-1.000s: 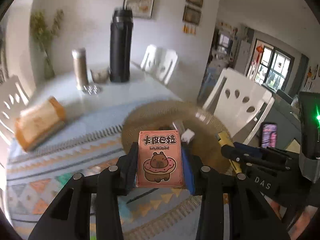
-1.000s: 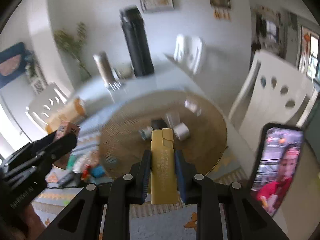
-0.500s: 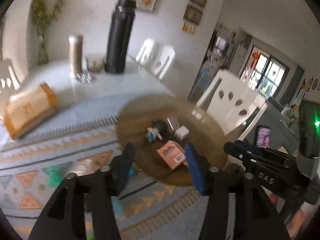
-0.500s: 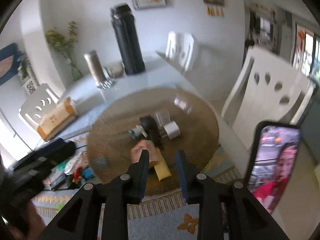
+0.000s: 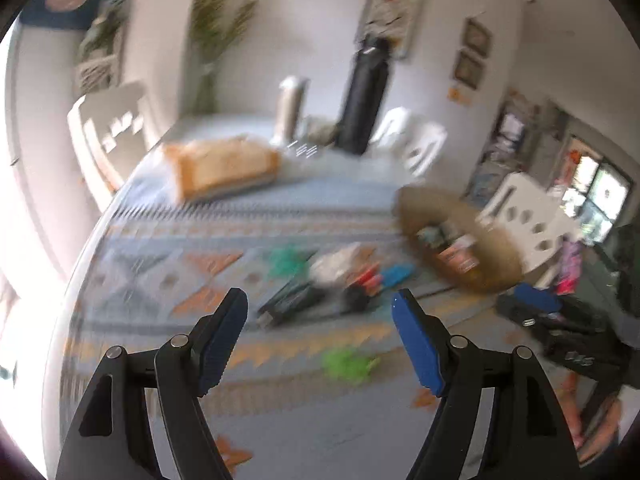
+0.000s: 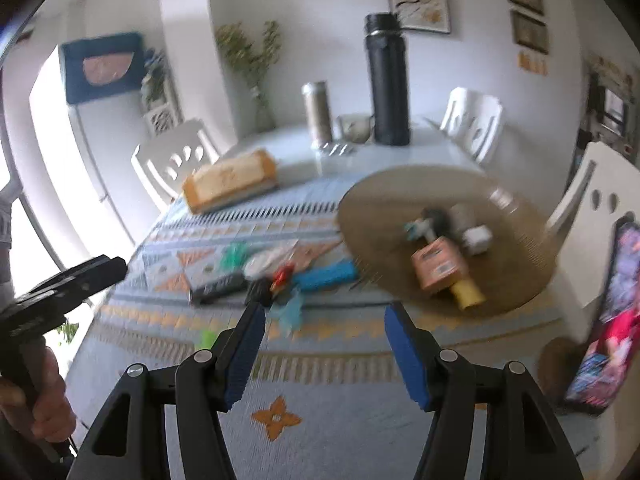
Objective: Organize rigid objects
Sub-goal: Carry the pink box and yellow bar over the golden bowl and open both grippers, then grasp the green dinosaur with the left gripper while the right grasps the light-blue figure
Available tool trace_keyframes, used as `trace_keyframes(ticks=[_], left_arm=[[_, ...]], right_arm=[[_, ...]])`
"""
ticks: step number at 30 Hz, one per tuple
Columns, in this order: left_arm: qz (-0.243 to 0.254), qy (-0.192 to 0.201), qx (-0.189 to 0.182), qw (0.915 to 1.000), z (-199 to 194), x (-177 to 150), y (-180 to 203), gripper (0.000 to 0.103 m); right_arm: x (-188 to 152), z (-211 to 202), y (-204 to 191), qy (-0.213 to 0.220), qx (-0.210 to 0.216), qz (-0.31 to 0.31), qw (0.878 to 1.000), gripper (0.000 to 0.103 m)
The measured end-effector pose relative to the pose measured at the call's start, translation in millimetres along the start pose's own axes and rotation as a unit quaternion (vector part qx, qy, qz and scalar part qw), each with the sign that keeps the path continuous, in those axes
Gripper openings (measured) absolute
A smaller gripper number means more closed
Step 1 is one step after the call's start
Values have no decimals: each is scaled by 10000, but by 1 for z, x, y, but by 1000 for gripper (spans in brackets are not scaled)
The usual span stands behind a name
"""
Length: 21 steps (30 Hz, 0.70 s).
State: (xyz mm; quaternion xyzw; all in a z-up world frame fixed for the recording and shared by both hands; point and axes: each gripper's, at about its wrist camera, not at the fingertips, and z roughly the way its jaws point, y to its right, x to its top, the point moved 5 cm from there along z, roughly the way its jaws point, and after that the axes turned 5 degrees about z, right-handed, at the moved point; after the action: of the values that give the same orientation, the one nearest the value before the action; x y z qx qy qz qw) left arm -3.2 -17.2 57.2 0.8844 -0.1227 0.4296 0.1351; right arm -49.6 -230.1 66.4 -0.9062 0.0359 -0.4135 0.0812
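**Both grippers empty, loose pile ahead**

The table (image 6: 360, 432) carries a patterned cloth, with a round woven mat (image 6: 400, 192) at about 2 o'clock in the right wrist view. On the mat lie a pink card box (image 6: 438, 268) and a yellow piece (image 6: 468, 294) touching it, among a few small items.

The pile (image 6: 276, 274) still to be sorted lies off the mat, at 11 to 12 o'clock from the right gripper (image 6: 324, 344): a dark remote (image 6: 218, 286), a blue bar (image 6: 326, 276), and small red and green bits. The bar's long axis runs roughly 8 to 2 o'clock, across the gripper's line.

The right gripper's jaws are opening, with nothing between them. The left gripper (image 5: 320, 340) is likewise opening and empty; the pile sits at its 12 o'clock. Judging by both views, the left looks slightly nearer the remote, the right nearer the bar.
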Motion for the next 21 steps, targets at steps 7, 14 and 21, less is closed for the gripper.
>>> trace_keyframes(ticks=[7,14,21], left_arm=[[-116,-547,432,9975,36,-53,-21,72],[247,-203,812,9962,26,-53,-9,73],[548,-354,804,9946,30,-55,2,73]], right_arm=[[-49,59,5,-548,-150,-181,9982,61],[-51,71,11,-772,-121,-74,9969,61],[-51,72,8,-815,-153,-154,9964,61]])
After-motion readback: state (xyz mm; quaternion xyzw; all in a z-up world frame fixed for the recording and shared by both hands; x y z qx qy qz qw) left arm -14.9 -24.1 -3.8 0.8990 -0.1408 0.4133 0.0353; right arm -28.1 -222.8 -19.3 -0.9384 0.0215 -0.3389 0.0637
